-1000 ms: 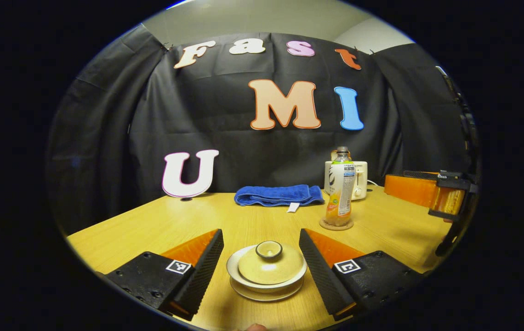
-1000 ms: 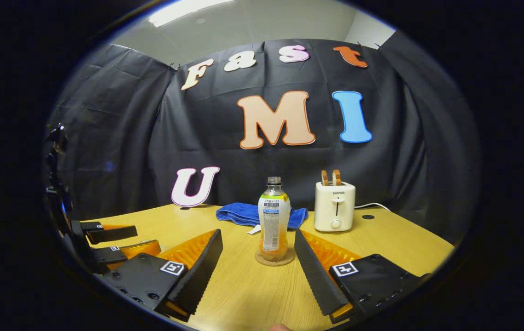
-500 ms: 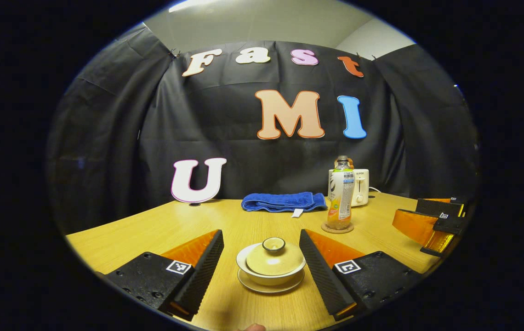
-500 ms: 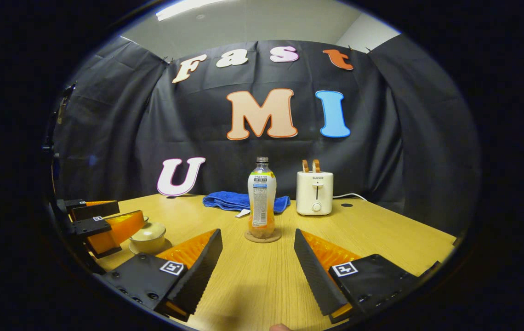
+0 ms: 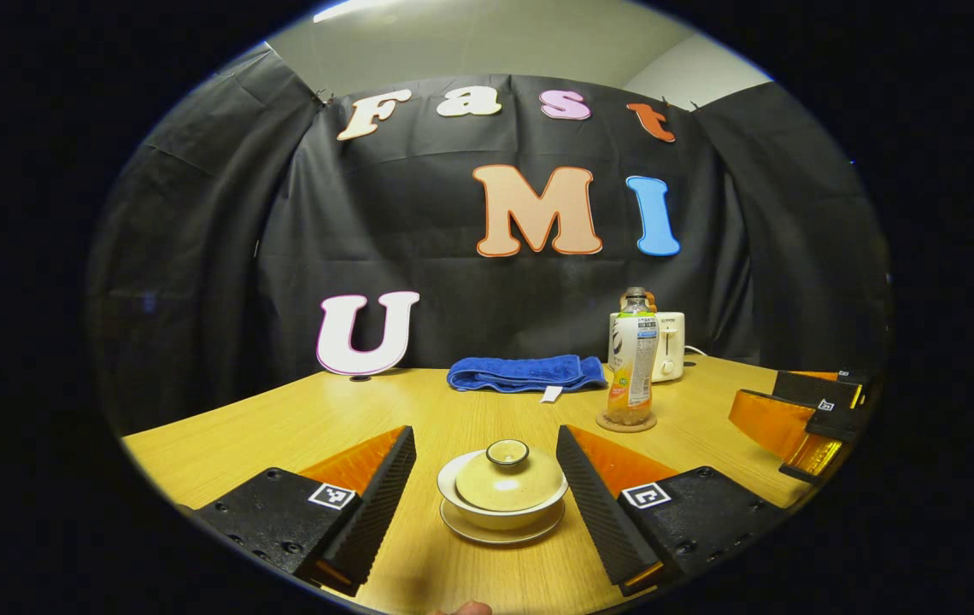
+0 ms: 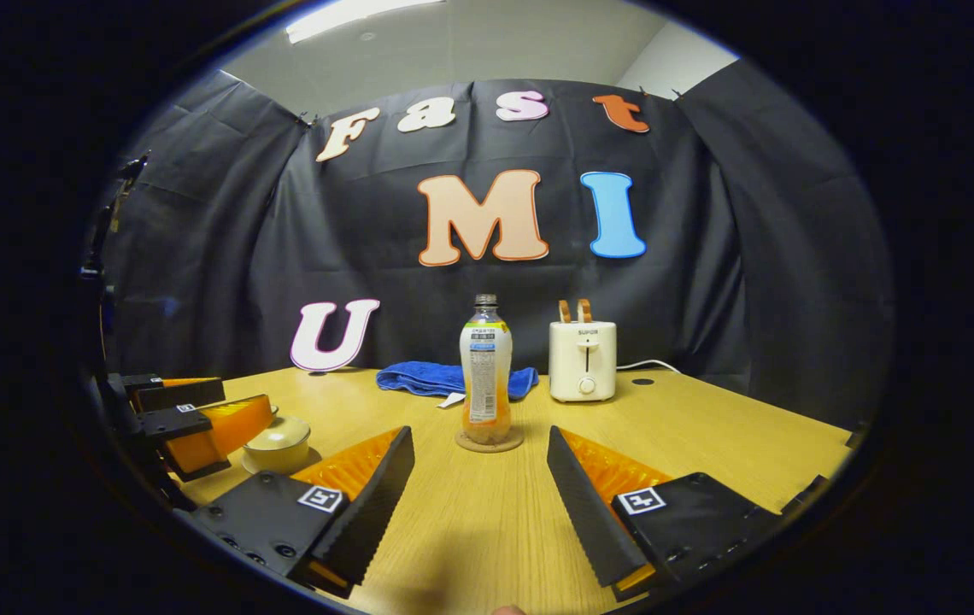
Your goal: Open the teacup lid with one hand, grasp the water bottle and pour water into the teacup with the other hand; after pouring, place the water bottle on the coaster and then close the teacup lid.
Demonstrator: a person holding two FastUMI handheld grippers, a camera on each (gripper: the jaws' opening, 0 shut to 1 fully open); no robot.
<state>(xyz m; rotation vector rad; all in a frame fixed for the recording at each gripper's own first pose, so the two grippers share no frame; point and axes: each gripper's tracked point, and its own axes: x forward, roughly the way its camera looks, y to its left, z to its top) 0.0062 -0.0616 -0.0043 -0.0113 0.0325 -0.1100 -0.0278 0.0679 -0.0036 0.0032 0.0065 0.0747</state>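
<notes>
With both pairs of fingers spread and empty, we centre our left gripper on the lid capping the teacup on the bench, pinching its knob squarely, lifting straight.

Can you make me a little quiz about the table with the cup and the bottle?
1. True or false: the lid is on the teacup.
2. The bottle stands on a: A) towel B) coaster C) toaster
3. Fill in: both pairs of tongs are ____.

Key: 1 true. 2 B, the coaster. 3 open: the left tongs either side of the teacup, the right tongs facing the bottle.
</notes>
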